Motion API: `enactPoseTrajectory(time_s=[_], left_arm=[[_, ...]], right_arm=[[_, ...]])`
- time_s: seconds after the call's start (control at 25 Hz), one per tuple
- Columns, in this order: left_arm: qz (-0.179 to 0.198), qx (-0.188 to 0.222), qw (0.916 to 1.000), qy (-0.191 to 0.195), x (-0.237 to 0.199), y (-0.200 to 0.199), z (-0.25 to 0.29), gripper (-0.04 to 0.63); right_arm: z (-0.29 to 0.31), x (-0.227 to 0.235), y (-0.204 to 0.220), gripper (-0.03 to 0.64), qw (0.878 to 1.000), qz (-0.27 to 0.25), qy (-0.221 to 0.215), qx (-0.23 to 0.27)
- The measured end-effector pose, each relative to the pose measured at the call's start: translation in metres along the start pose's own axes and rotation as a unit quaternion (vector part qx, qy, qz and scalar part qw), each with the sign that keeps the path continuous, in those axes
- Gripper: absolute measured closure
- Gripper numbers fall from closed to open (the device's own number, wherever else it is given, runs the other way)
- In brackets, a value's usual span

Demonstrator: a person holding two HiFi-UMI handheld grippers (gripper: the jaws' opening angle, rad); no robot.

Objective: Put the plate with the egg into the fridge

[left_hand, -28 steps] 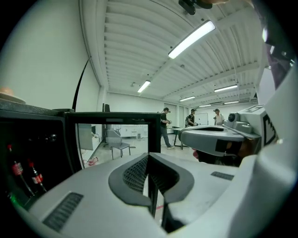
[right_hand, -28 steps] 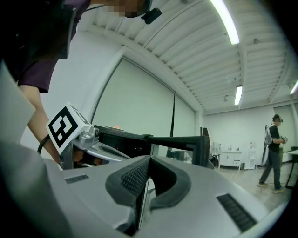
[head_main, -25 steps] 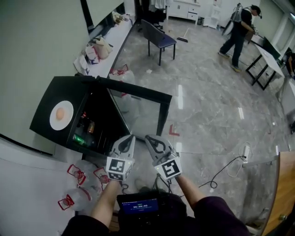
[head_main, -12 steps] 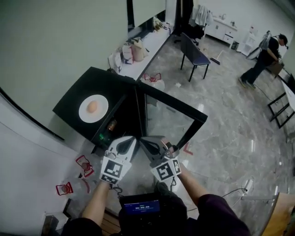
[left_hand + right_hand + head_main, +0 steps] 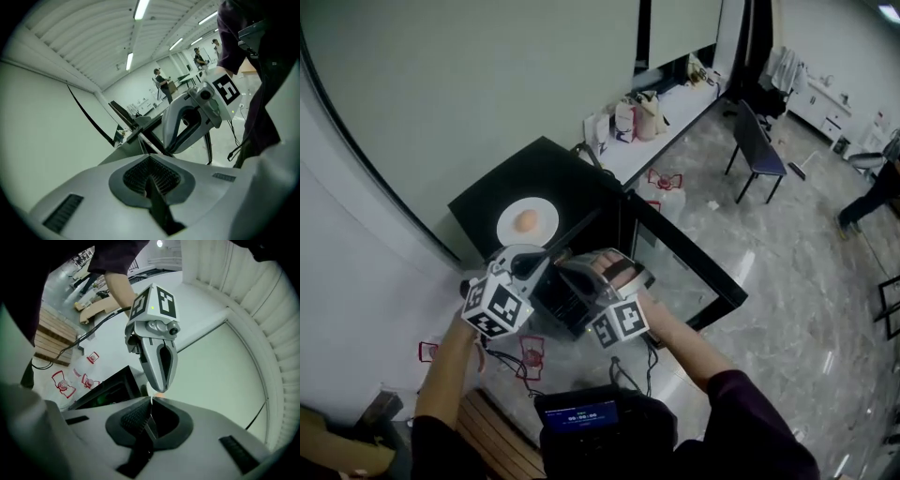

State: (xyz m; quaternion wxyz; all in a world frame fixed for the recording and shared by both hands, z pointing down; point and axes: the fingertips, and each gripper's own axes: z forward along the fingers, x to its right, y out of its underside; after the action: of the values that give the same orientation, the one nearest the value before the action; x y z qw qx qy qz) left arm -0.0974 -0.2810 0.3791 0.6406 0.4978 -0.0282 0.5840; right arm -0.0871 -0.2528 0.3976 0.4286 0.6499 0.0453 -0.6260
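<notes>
On top of the black fridge point(image 5: 487, 202) sits the white plate point(image 5: 542, 230), with the egg point(image 5: 526, 219) lying loose near its middle. Just in front of it, the left gripper point(image 5: 544, 256) and the right gripper point(image 5: 569, 270) hover side by side, each with its jaws pressed together on nothing. Off to the right, the fridge door point(image 5: 684, 272) stands open. As I judge it, the jaws must part first, then pinch the plate's rim at opposite edges. Keeping the plate level matters, since the egg can roll, and the way down should clear the door's edge.
</notes>
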Motion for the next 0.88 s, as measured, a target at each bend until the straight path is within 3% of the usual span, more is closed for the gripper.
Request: enactPoseTrajectory(time_s=[0.2, 0.32, 0.52, 0.64, 0.88], left_arm=[[0.007, -0.09, 0.9948, 0.047, -0.045, 0.049, -0.008, 0.58], [-0.003, -0.143, 0.9878, 0.062, -0.079, 0.081, -0.002, 0.498], [-0.012, -0.209, 0.9775, 0.029, -0.147, 0.122, 0.025, 0.46], [-0.028, -0.232, 0.9723, 0.013, -0.17, 0.142, 0.045, 0.46], [-0.053, -0.246, 0.9667, 0.047, -0.163, 0.167, 0.069, 0.46]], right_arm=[[0.028, 0.006, -0.008, 0.586, 0.998, -0.038, -0.046, -0.006], [0.038, 0.003, 0.0, 0.543, 0.996, -0.053, -0.064, -0.024], [0.049, 0.009, 0.009, 0.529, 0.995, -0.068, -0.06, -0.047], [0.055, 0.013, 0.014, 0.529, 0.994, -0.072, -0.053, -0.06], [0.063, 0.012, 0.026, 0.529, 0.992, -0.084, -0.048, -0.078]])
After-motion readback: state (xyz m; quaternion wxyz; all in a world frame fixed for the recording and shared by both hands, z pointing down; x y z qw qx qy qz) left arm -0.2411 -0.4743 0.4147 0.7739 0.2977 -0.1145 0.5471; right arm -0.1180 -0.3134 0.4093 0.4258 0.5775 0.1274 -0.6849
